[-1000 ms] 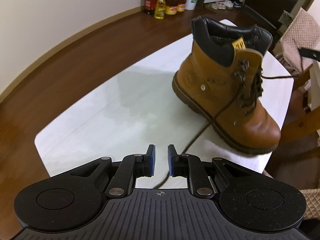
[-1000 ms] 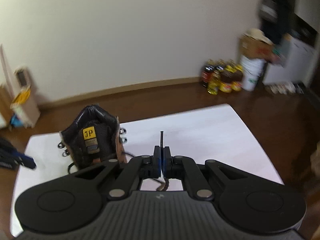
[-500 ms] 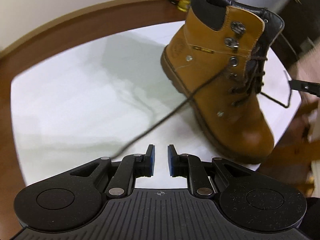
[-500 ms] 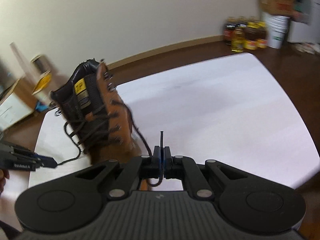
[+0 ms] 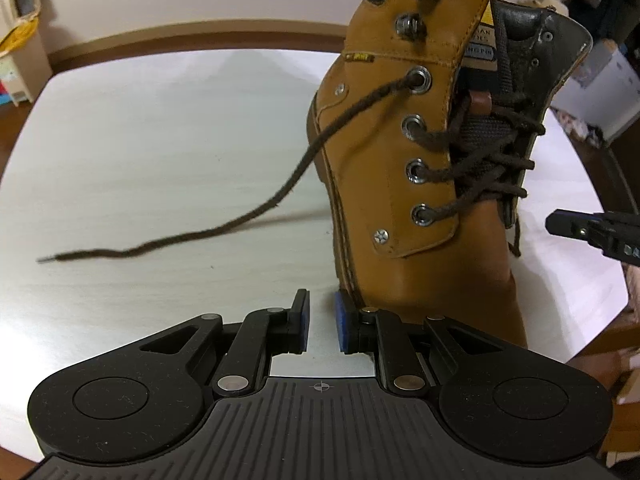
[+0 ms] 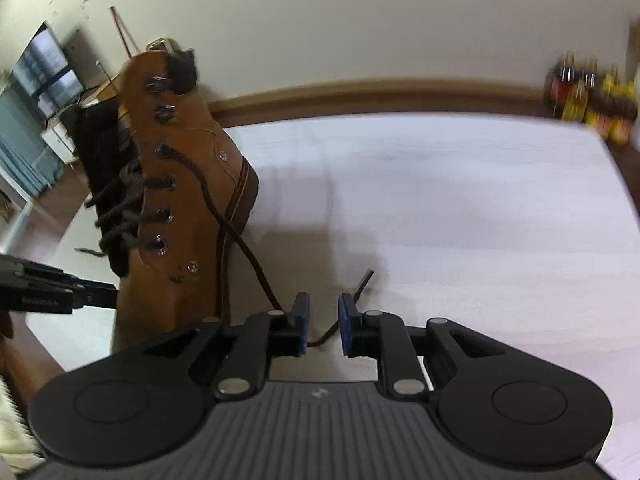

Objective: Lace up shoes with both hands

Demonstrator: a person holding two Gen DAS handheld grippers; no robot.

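Note:
A tan lace-up boot (image 5: 384, 184) stands on the white table (image 5: 160, 140), its lower eyelets laced with a dark brown lace. One loose lace end (image 5: 168, 244) runs from an upper eyelet leftward and lies on the table. My left gripper (image 5: 322, 322) is open and empty, its right pad next to the boot's sole. In the right wrist view the boot (image 6: 188, 200) is at the left. The other lace end (image 6: 256, 268) drops between the pads of my right gripper (image 6: 323, 326), whose jaws are opening; the lace lies loose there, unpressed.
Each gripper shows in the other's view: the right gripper (image 5: 592, 232) beside the boot's toe, the left gripper (image 6: 60, 292) at the left edge. Oil bottles (image 6: 592, 108) stand on the wooden floor beyond the table's far right corner. A bin (image 5: 20, 40) stands beyond the table's far-left corner.
The right gripper's jaws have parted and let go of the lace end they pinched. Both grippers have dropped toward the table, the left one coming close to the boot's side.

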